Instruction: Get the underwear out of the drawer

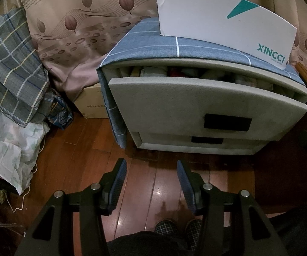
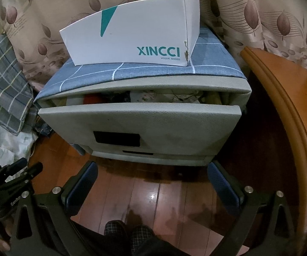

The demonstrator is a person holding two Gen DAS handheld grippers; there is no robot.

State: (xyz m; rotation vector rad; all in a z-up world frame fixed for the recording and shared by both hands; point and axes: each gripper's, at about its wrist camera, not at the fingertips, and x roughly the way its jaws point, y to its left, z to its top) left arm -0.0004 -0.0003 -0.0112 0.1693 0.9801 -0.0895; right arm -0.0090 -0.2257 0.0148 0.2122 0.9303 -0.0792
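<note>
A grey plastic drawer cabinet [image 1: 206, 106] [image 2: 140, 123] stands on the wooden floor. Its top drawer is pulled out a little, and folded clothes [image 1: 174, 72] [image 2: 144, 96] show in the gap; I cannot tell which pieces are underwear. My left gripper [image 1: 151, 166] hangs open above the floor in front of the cabinet, nothing between its fingers. My right gripper [image 2: 152, 168] is open wider, also short of the drawer front and empty. The left gripper's body [image 2: 15, 177] shows at the left edge of the right wrist view.
A white XINCCI shoe box [image 1: 223, 23] [image 2: 132, 40] sits on the blue checked cloth [image 1: 144, 40] covering the cabinet. Plaid bedding [image 1: 10, 68] is piled to the left, a cardboard box [image 1: 91, 100] behind, a wooden edge [image 2: 291, 117] on the right. Slippered feet [image 1: 176, 228] stand below.
</note>
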